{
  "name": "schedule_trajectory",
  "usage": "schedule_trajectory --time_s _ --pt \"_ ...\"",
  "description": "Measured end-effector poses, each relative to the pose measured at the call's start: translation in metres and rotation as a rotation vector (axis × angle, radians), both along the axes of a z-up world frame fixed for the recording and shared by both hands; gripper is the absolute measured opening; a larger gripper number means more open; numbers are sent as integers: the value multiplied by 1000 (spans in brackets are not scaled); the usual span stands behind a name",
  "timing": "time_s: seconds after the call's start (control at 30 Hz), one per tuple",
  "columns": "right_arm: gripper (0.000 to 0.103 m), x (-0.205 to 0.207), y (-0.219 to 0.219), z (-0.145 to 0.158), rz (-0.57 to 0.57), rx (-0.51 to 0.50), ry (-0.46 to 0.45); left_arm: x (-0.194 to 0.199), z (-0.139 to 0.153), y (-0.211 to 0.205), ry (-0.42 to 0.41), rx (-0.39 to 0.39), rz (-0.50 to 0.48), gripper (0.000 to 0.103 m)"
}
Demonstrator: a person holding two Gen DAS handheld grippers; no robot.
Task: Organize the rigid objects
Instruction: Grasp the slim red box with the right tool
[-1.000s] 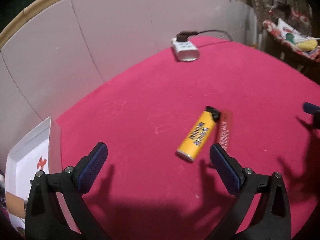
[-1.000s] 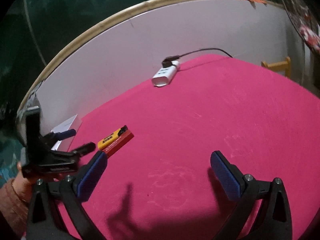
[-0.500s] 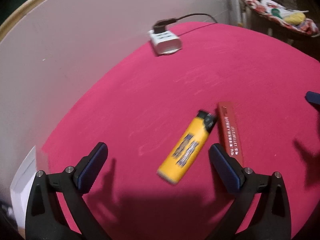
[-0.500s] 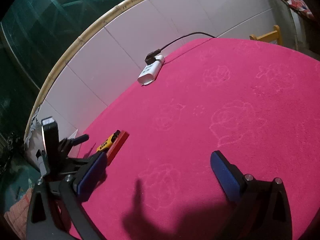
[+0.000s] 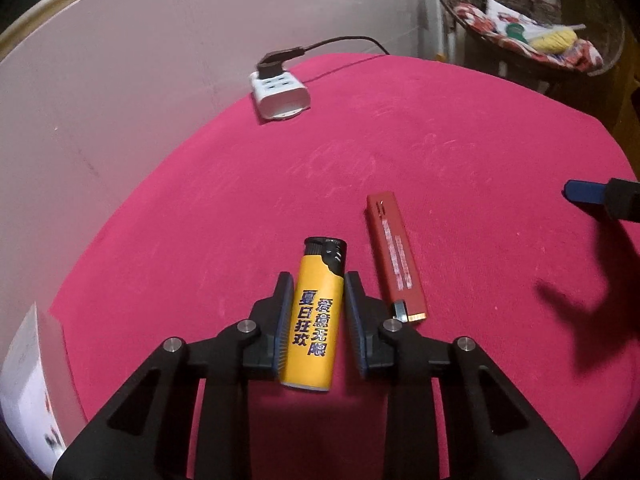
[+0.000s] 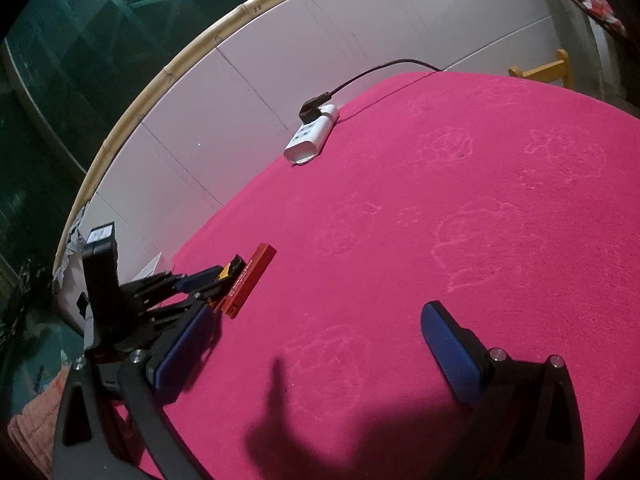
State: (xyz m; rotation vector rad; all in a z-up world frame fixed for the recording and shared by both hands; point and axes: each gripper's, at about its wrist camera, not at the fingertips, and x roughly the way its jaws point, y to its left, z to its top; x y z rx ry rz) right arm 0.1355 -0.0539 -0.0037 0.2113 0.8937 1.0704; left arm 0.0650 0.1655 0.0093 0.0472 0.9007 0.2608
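A yellow lighter (image 5: 316,320) with a black cap lies on the pink tablecloth (image 5: 440,152). My left gripper (image 5: 319,278) straddles it, its jaws closing with both blue pads against the lighter's sides. A slim red lighter (image 5: 396,260) rests just to its right, apart from it. In the right wrist view the left gripper (image 6: 208,280) sits at the left over the yellow lighter (image 6: 232,269), with the red lighter (image 6: 248,280) beside it. My right gripper (image 6: 316,312) hovers open over bare cloth, nothing between its fingers; one of its fingertips (image 5: 584,194) shows at the right edge of the left wrist view.
A white power strip (image 5: 280,94) with a black plug and cable lies at the far edge by the tiled wall. A white box (image 5: 24,380) stands at the near left off the table. A basket with patterned cloth (image 5: 528,28) stands beyond the far right corner.
My left gripper has come forward and down over the yellow lighter and its wide-open jaws have closed onto it. The right gripper has rolled slightly and stays open.
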Motion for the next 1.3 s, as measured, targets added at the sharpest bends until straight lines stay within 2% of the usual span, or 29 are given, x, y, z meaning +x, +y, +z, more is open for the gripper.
schedule_trajectory --time_s 0.3,0.53,0.67,0.83,0.93,1.07,1.17,1.27,1.3 --pt "103 -4 7 0 -6 -43 -25 -70 -1 -15 -30 -33 189 25" --pt "103 -24 54 3 46 -232 -162 -138 0 -14 -90 -129 378 25" --pt "103 -37 91 1 63 -332 -237 -155 2 -11 -120 -154 444 25" --pt "103 -53 135 -4 106 -403 -297 -156 2 -11 -110 -154 458 25" --pt "103 -58 161 -8 72 -478 -338 -155 1 -11 -103 -155 460 25" --pt "103 -59 181 -10 49 -515 -349 -156 1 -8 -105 -165 469 25" --pt "103 -65 190 -11 76 -533 -382 -156 0 -7 -105 -164 470 25" --pt "89 -70 190 -9 121 -520 -405 -156 0 -7 -107 -167 472 25" --pt "81 -73 189 -8 139 -514 -413 -156 0 -7 -109 -171 472 25"
